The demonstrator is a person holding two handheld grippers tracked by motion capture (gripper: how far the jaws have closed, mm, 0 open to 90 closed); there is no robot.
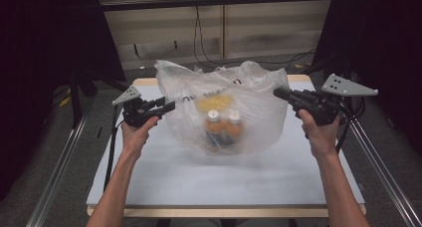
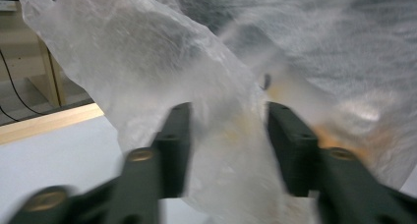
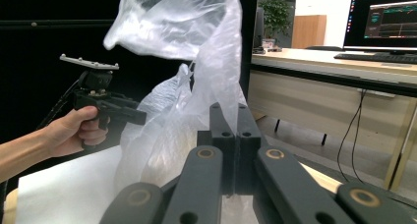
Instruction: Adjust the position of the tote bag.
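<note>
Plastic bag (image 1: 224, 105) stands mid-table (image 1: 149, 187) holding two bottles (image 1: 223, 123); right gripper (image 1: 278, 93) is clamped tight on film at bag's right edge to hold the mouth up, while left gripper (image 1: 170, 105), jaws part-open around film at bag's left edge, isn't pinching yet.

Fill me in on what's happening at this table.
A person works a large clear plastic bag that sits on the white table with two orange white-capped bottles inside. The right tool is shut on the bag's thin film at one side. The left tool has bag plastic between its jaws, which stand apart and do not clamp it yet.
</note>
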